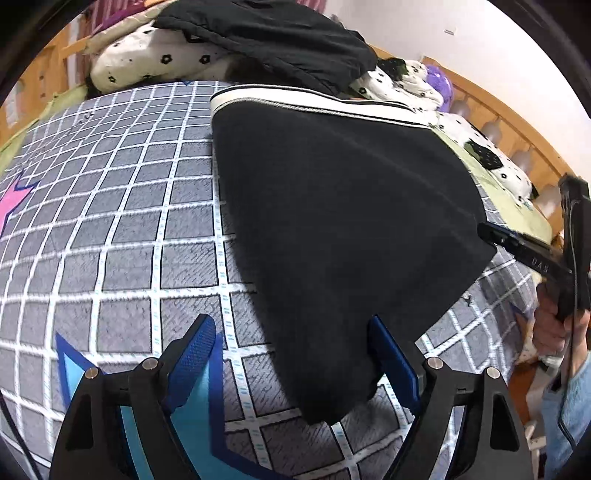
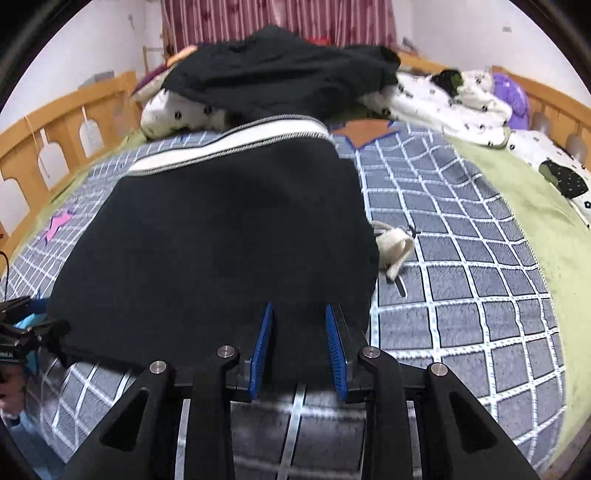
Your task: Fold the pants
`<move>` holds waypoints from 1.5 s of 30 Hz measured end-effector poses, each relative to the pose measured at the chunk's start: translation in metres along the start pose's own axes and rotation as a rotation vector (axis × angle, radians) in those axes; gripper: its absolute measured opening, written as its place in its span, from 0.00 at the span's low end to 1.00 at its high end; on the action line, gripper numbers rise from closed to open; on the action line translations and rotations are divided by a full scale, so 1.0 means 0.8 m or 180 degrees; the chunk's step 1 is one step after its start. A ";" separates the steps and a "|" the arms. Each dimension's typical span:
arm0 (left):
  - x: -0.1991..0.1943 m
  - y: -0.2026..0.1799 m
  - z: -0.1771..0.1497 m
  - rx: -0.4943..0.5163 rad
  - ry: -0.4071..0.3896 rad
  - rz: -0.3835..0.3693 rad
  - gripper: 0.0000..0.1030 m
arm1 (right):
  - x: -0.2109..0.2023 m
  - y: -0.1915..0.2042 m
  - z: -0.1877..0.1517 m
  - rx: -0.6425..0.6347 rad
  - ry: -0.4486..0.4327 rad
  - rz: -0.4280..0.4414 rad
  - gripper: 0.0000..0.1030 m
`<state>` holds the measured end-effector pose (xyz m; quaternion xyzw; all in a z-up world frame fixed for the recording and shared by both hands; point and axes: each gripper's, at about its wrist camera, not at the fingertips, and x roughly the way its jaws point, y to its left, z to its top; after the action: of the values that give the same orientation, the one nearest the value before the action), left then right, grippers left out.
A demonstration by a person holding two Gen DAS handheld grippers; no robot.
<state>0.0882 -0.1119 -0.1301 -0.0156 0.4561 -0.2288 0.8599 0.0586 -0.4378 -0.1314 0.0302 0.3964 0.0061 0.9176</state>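
Pants (image 1: 343,206), black and folded into a broad pad, lie flat on the grey checked bedspread (image 1: 110,221), the white-striped waistband (image 1: 295,98) at the far end toward the heap of dark clothes (image 1: 266,33) on the spotted pillows (image 1: 155,59). The left gripper (image 1: 291,343) tilts steeply down at the near corner of the fabric, its jaws spread wide; the right-hand blue pad (image 1: 391,354) sits just at the hem's edge and the other pad hangs over bare bedspread, so nothing is pinched. In the same view the right gripper (image 1: 517,247) comes in from the right edge, its black finger lying against the side of the pants, and a hand (image 1: 554,325) in a pale blue sleeve (image 1: 569,413) wraps round its grip below. From the right wrist view the right gripper (image 2: 299,343) also points down at a slant, over the near hem of the pants (image 2: 221,229); its jaws stand a little apart with dark fabric lying between them, and whether the blue pads (image 2: 336,350) actually press on the cloth I cannot tell. A cream drawstring (image 2: 393,247) pokes out from the right side of the pants onto the bedspread (image 2: 461,277). The left gripper (image 2: 18,332) shows at the left edge, right beside the pants' near corner. A wooden bed rail (image 2: 66,122) runs round the far side.
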 end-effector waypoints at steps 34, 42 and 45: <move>-0.015 0.120 0.158 -0.0557 -0.0213 -0.0556 0.22 | 0.016 0.021 0.162 0.0731 -0.0005 0.1224 0.20; -0.034 0.233 0.152 -0.0421 0.0036 0.0098 0.31 | 0.067 0.131 0.145 0.0761 -0.0010 0.1778 0.21; 0.009 0.253 0.130 -0.0446 0.0183 0.0409 0.43 | 0.125 0.150 0.113 0.0373 0.0162 0.0980 0.28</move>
<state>0.2507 0.0473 -0.1228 -0.0399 0.4956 -0.1411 0.8561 0.1949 -0.3192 -0.1350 0.1439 0.4100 0.1242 0.8921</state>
